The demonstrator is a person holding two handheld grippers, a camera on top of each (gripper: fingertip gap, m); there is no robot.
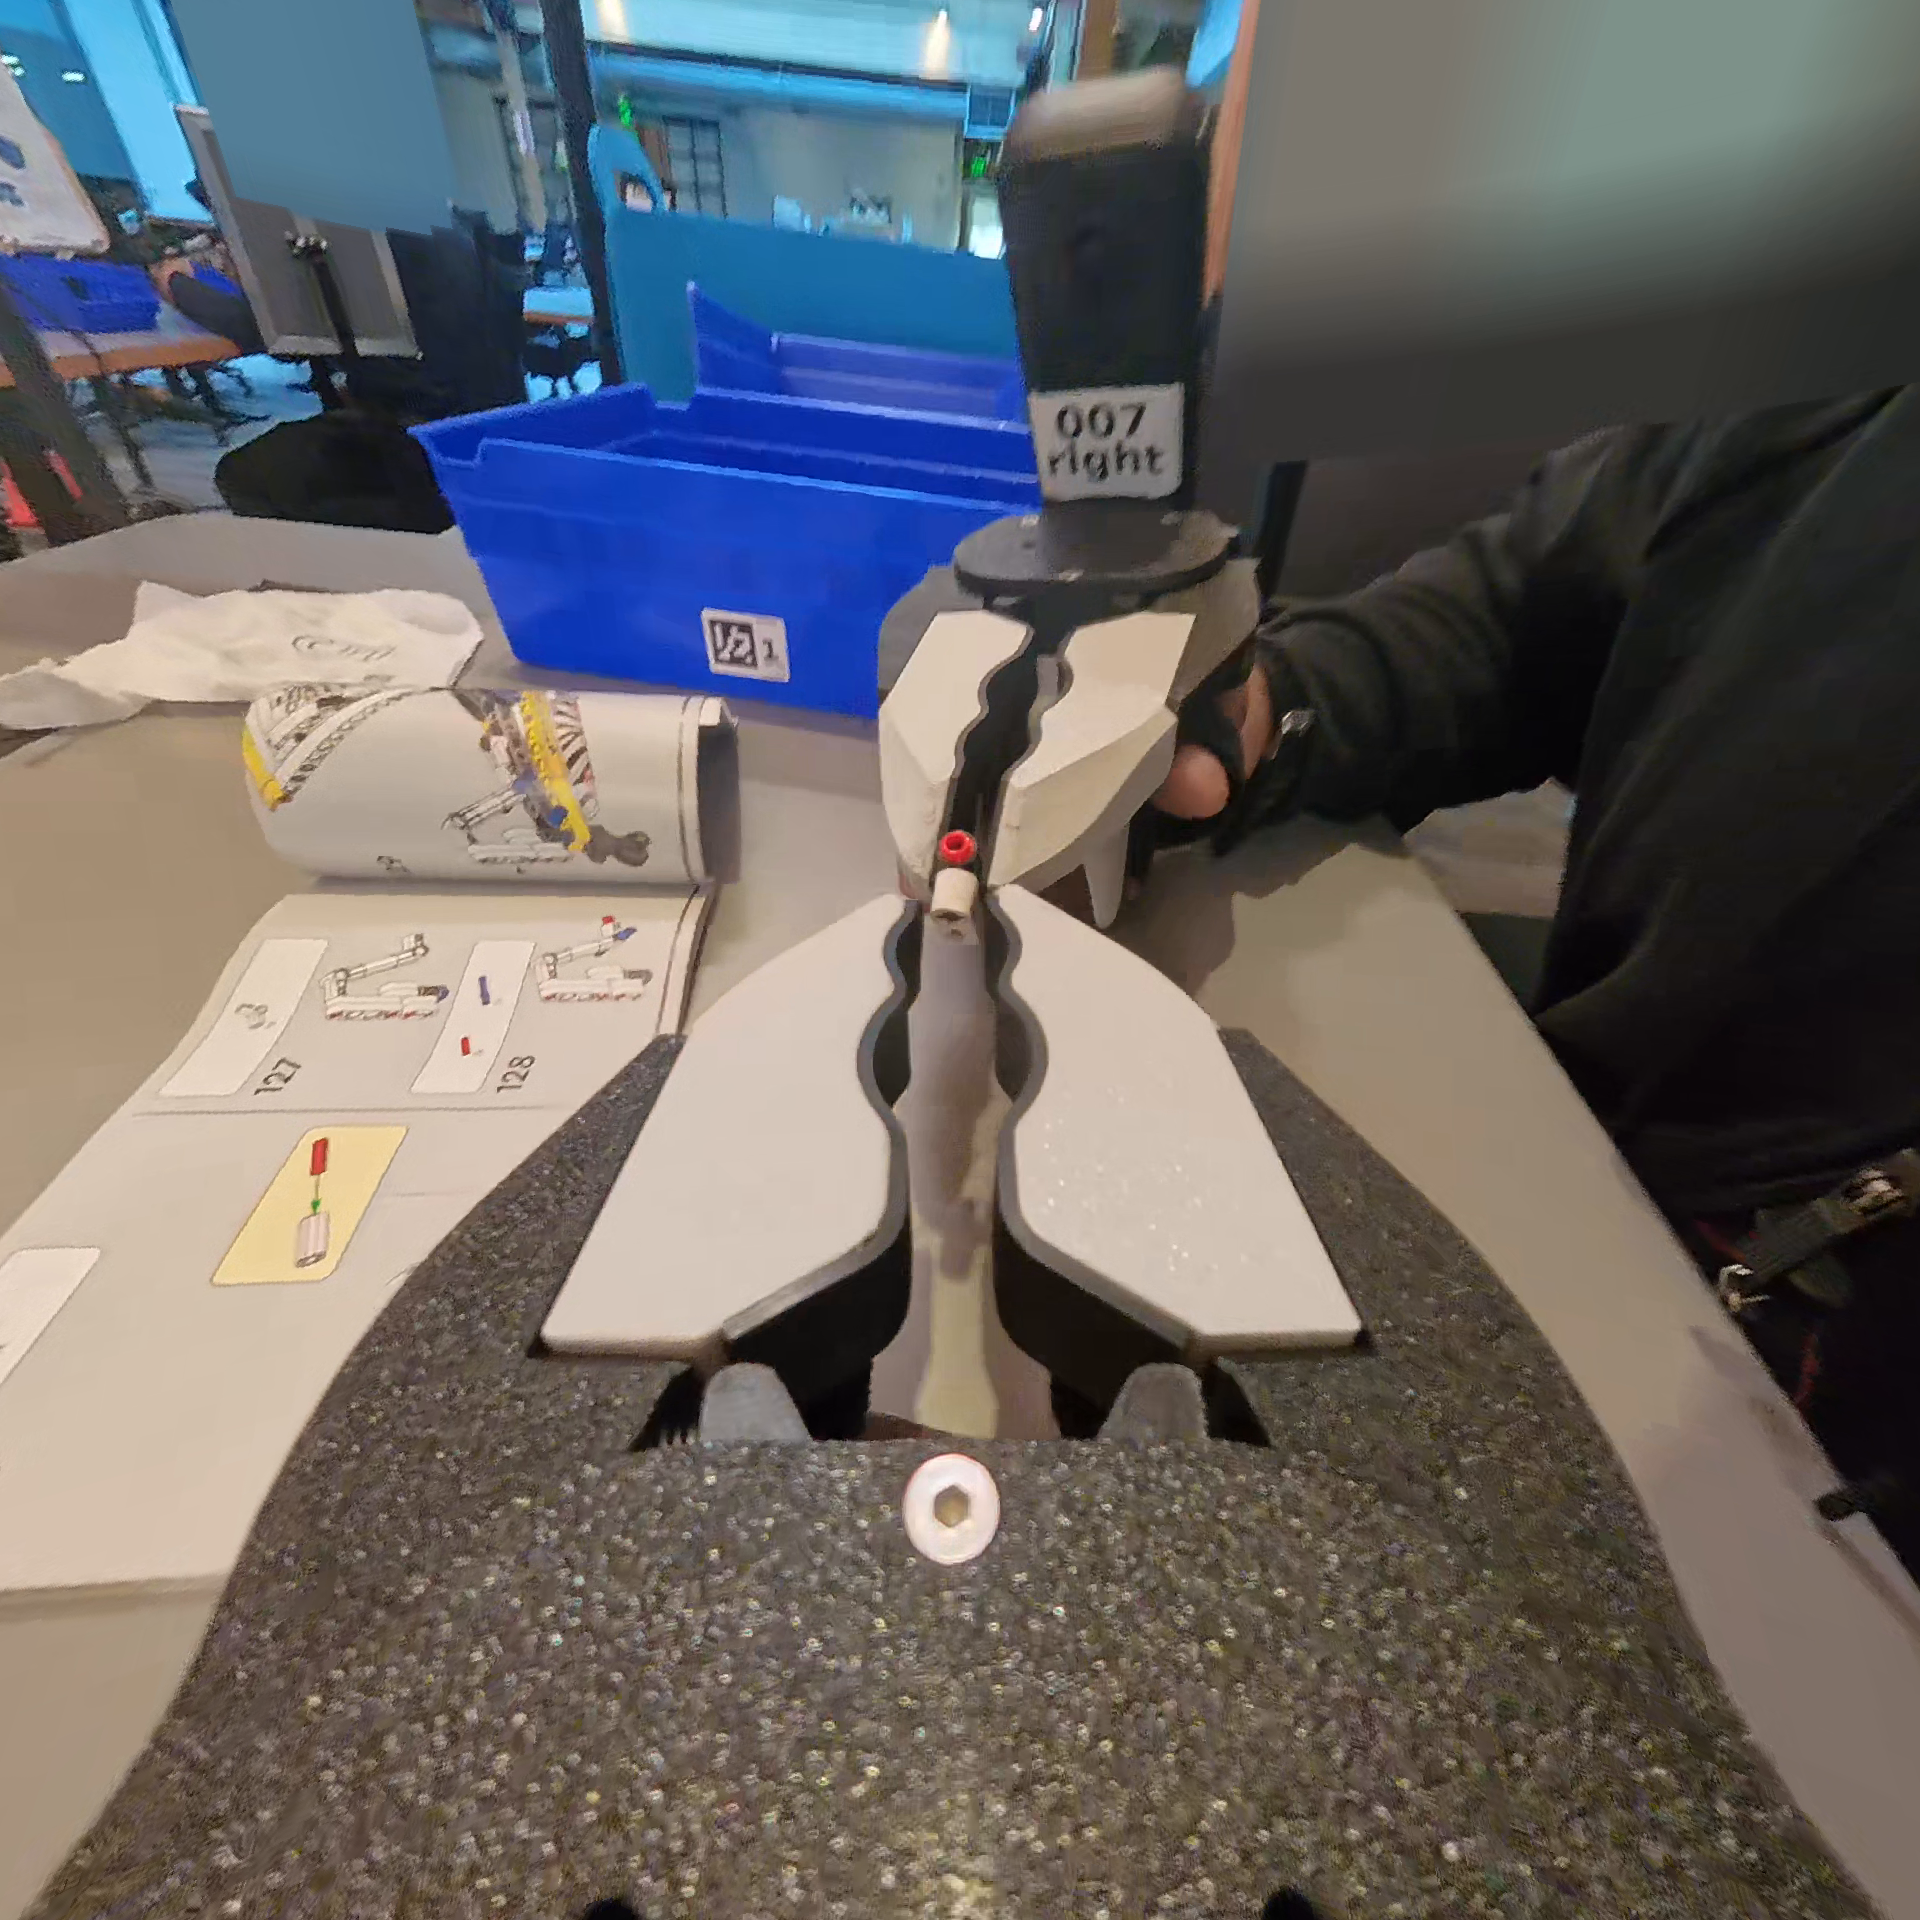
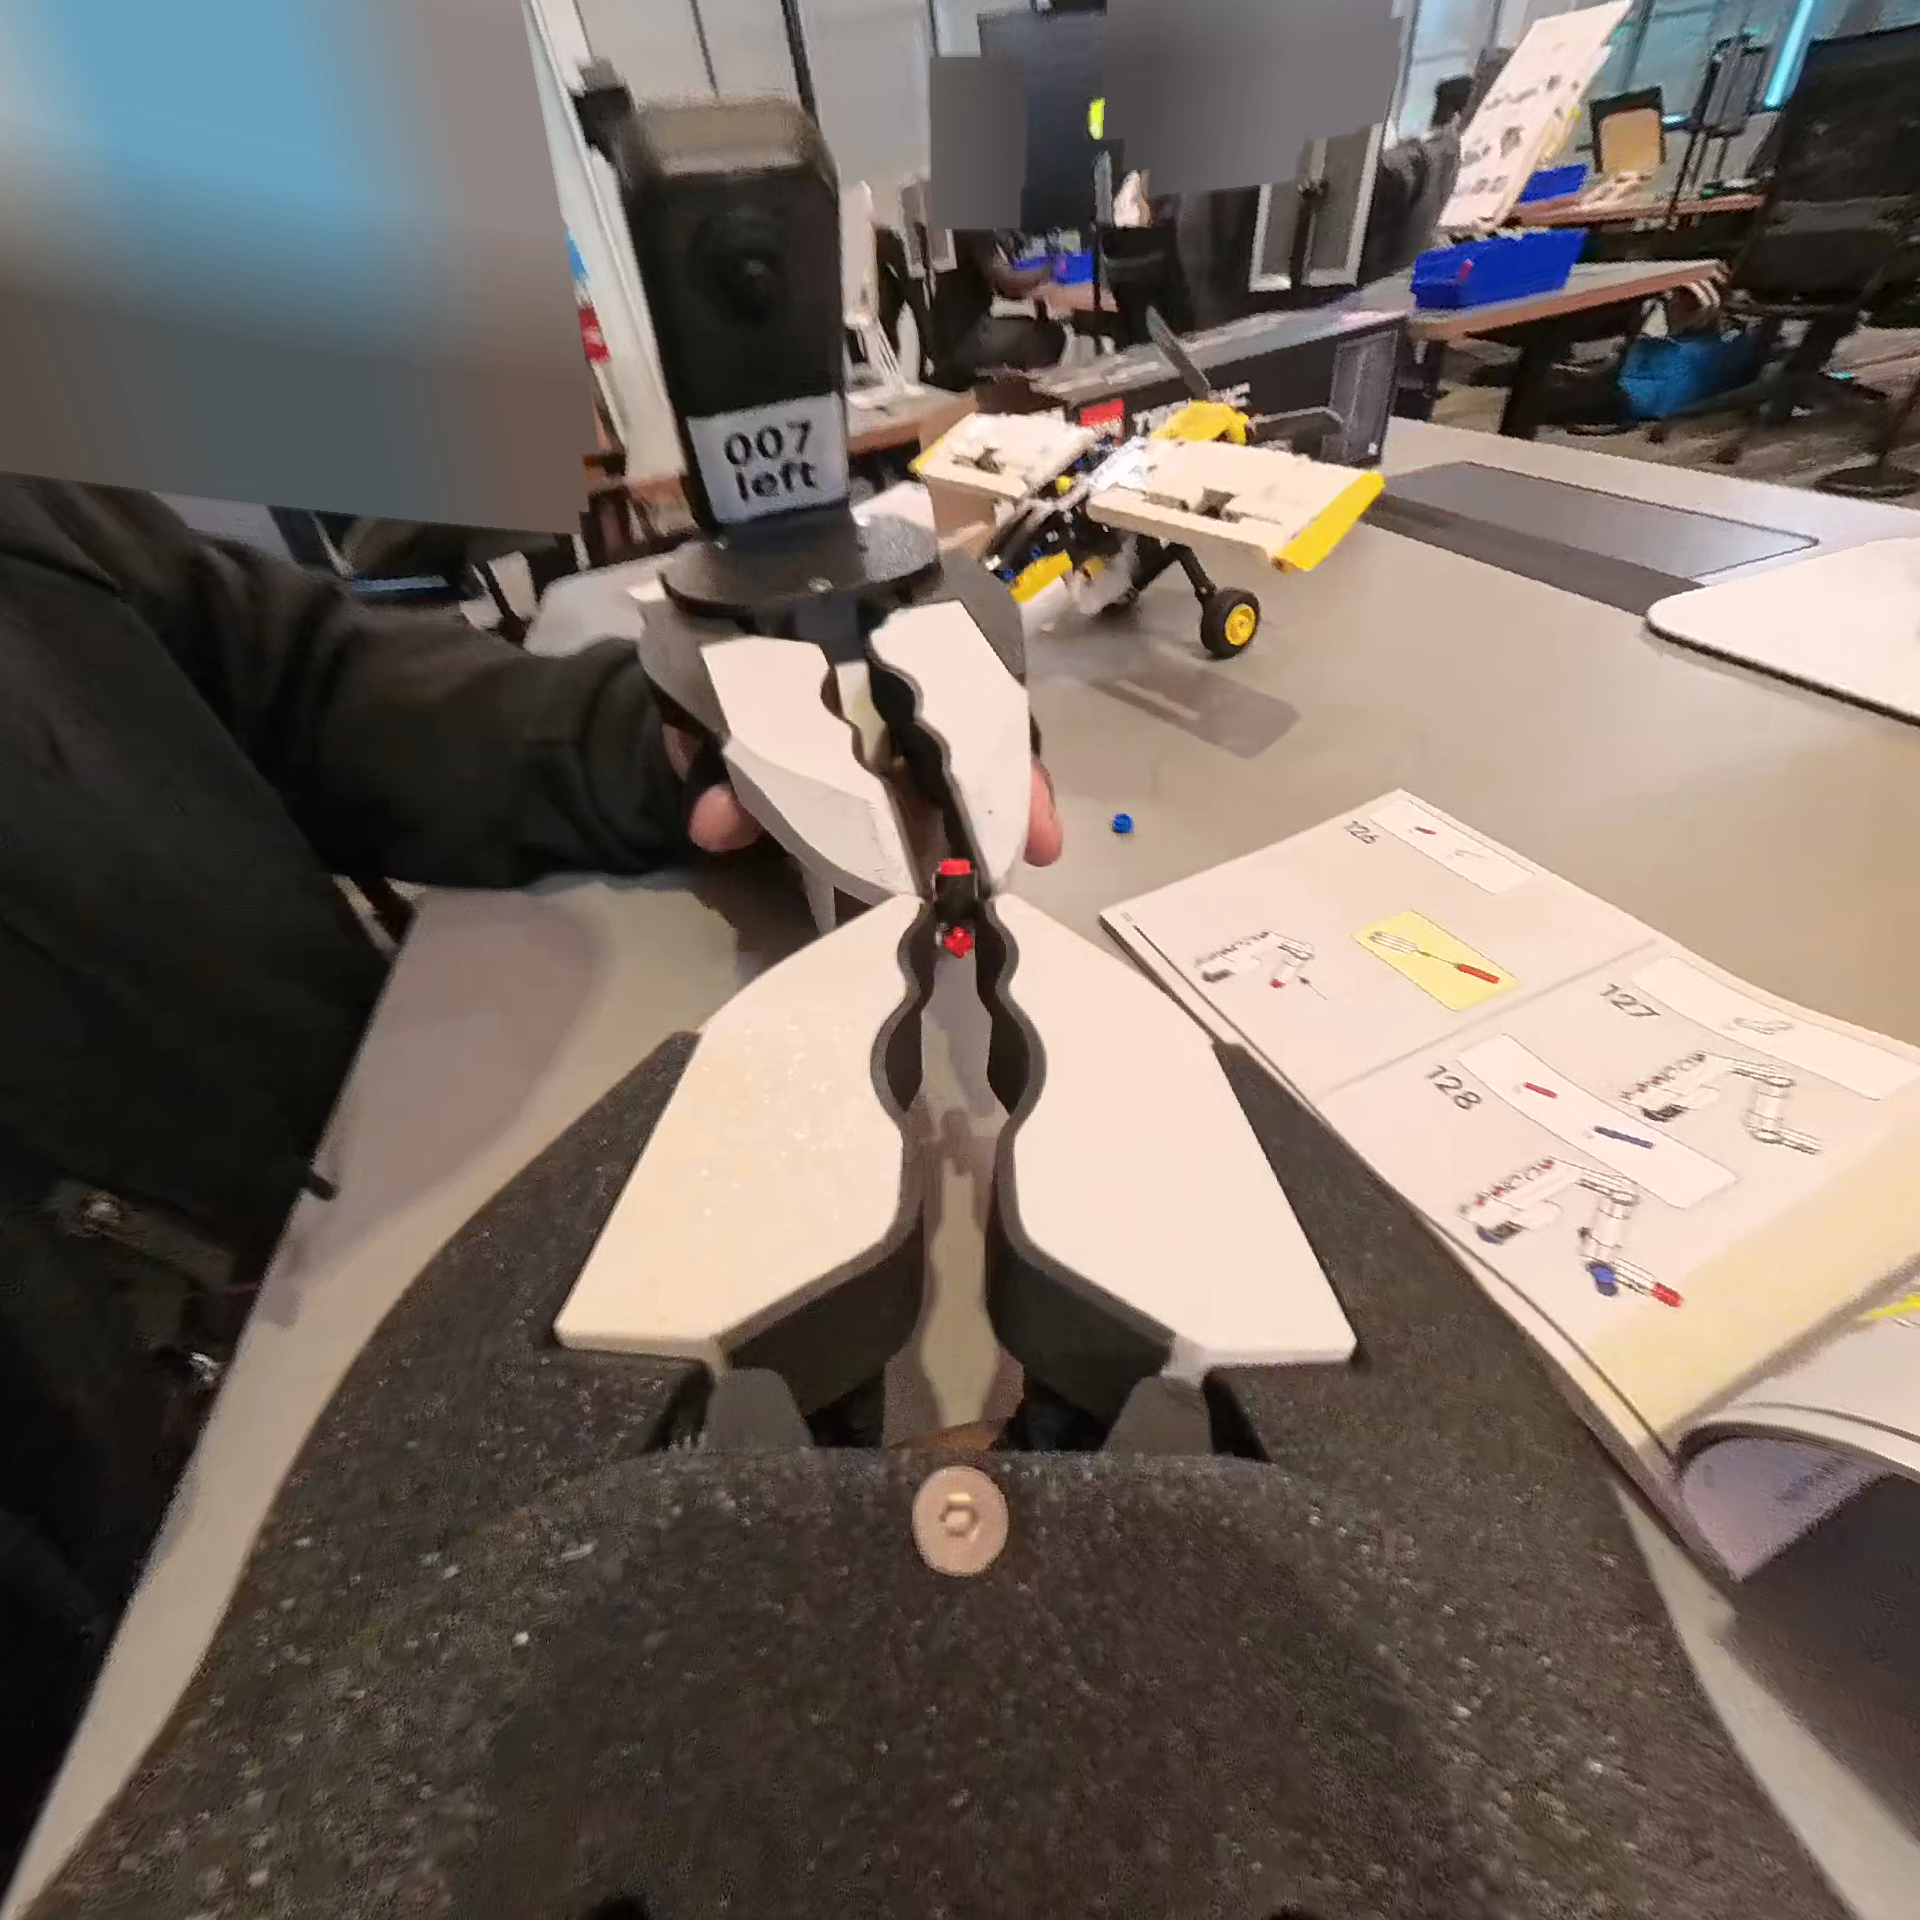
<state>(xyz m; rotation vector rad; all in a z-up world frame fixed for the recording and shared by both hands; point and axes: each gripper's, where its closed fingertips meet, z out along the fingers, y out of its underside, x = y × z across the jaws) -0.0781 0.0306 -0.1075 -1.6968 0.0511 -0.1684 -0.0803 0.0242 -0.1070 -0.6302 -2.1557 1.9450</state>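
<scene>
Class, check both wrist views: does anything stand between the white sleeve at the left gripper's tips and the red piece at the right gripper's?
Nothing visible does. The white sleeve and red piece sit end to end; whether they touch is unclear.

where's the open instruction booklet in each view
Left wrist view: the instruction booklet lies left of centre on the table, beside the left gripper, its far pages curled over.
Right wrist view: it lies at the right, open flat beside the right gripper.
Shared landmark: the yellow box printed on its page.
</scene>
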